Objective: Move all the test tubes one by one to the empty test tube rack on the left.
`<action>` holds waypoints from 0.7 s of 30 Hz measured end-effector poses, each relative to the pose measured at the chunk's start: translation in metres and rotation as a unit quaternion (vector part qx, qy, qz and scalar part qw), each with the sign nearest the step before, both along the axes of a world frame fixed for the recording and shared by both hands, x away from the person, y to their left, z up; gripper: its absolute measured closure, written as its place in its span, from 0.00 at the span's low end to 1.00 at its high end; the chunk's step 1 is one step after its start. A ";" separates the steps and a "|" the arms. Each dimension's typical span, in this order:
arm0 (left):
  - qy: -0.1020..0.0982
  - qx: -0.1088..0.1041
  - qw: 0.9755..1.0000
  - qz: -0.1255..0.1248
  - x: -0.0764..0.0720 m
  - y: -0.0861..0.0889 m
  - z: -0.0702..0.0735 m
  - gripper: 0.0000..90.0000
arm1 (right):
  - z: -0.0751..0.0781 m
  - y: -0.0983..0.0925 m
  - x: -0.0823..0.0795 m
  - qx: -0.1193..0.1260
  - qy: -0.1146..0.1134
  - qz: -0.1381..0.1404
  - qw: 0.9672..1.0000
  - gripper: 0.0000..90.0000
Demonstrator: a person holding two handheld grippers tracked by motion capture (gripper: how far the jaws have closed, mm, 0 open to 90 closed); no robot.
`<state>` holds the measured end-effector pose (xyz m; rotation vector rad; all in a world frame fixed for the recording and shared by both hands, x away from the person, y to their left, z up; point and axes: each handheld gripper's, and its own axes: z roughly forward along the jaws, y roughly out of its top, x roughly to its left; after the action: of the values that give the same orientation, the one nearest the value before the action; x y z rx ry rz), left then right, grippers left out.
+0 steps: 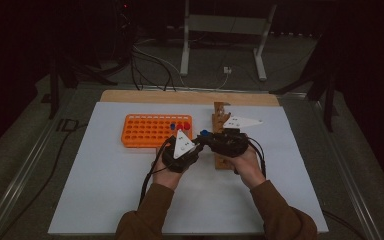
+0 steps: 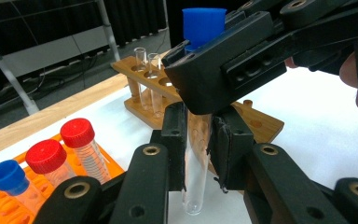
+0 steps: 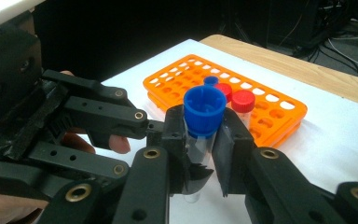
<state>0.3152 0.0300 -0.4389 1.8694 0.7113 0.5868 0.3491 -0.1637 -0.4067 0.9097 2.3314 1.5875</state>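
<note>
Left gripper [image 2: 196, 154] and right gripper [image 3: 200, 140] are both clamping one blue-capped tube [image 3: 204, 112], held above the sheet at 3 o'clock of the orange rack [image 1: 156, 131]. Risk: opposing pulls are likely cracking the glass or popping the cap.

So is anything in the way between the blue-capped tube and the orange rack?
Nothing visible. Both tongs clamp the tube, the right tongs just under its blue cap, and only bare white mat lies between it and the rack, where many holes stand free.
</note>
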 end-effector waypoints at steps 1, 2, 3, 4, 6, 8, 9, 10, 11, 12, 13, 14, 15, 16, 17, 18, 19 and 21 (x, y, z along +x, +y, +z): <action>0.000 0.001 1.000 0.001 0.001 0.000 0.000 0.86 | 0.000 -0.001 0.000 0.002 -0.001 0.002 1.000 0.76; 0.001 0.002 1.000 0.002 0.001 0.001 -0.001 0.86 | 0.001 -0.001 0.000 0.006 -0.001 0.004 1.000 0.70; 0.003 0.002 1.000 0.005 0.002 0.002 -0.001 0.86 | 0.001 -0.002 0.000 0.007 -0.002 0.006 1.000 0.62; 0.004 0.000 1.000 0.007 0.004 0.003 -0.001 0.86 | 0.002 -0.002 -0.001 0.006 -0.004 0.006 1.000 0.55; 0.006 -0.002 1.000 0.012 0.006 0.005 -0.002 0.86 | 0.003 -0.003 -0.002 0.001 -0.009 0.001 1.000 0.41; 0.007 -0.006 1.000 0.016 0.007 0.008 -0.002 0.86 | 0.003 -0.004 -0.003 -0.002 -0.012 -0.009 1.000 0.31; 0.009 -0.008 1.000 0.017 0.008 0.009 -0.001 0.86 | 0.003 -0.004 -0.003 -0.004 -0.014 -0.012 1.000 0.26; 0.009 -0.011 1.000 0.020 0.009 0.010 -0.001 0.86 | 0.003 -0.005 -0.003 -0.008 -0.017 -0.018 1.000 0.21; 0.009 -0.011 1.000 0.021 0.010 0.012 -0.001 0.86 | 0.003 -0.005 -0.003 -0.014 -0.021 -0.026 0.999 0.16; 0.010 -0.014 1.000 0.022 0.010 0.013 -0.001 0.86 | 0.003 -0.005 -0.003 -0.019 -0.025 -0.031 0.999 0.15; 0.010 -0.018 0.999 0.025 0.011 0.015 -0.001 0.86 | 0.002 -0.006 -0.004 -0.020 -0.026 -0.032 0.999 0.12; 0.011 -0.021 0.999 0.027 0.012 0.016 0.000 0.86 | 0.002 -0.007 -0.004 -0.022 -0.026 -0.034 0.999 0.09; 0.012 -0.024 0.999 0.028 0.012 0.018 0.000 0.86 | 0.001 -0.008 -0.004 -0.022 -0.027 -0.036 0.999 0.07; 0.012 -0.025 0.999 0.030 0.013 0.020 0.000 0.86 | 0.001 -0.009 -0.005 -0.024 -0.028 -0.037 0.999 0.04; 0.014 -0.028 0.999 0.032 0.014 0.021 0.000 0.86 | 0.000 -0.010 -0.005 -0.029 -0.030 -0.039 0.998 0.03; 0.015 -0.029 0.999 0.033 0.015 0.023 0.001 0.86 | 0.000 -0.010 -0.005 -0.033 -0.033 -0.041 0.998 0.02; 0.016 -0.033 0.999 0.034 0.015 0.025 0.001 0.86 | -0.001 -0.012 -0.006 -0.035 -0.035 -0.044 0.998 0.00; 0.019 -0.039 0.998 0.038 0.017 0.029 0.001 0.86 | -0.002 -0.014 -0.008 -0.043 -0.041 -0.052 0.997 0.00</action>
<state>0.3324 0.0592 -0.4377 1.7909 0.8213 0.5645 0.3412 -0.1773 -0.4083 0.9142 2.2391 1.4443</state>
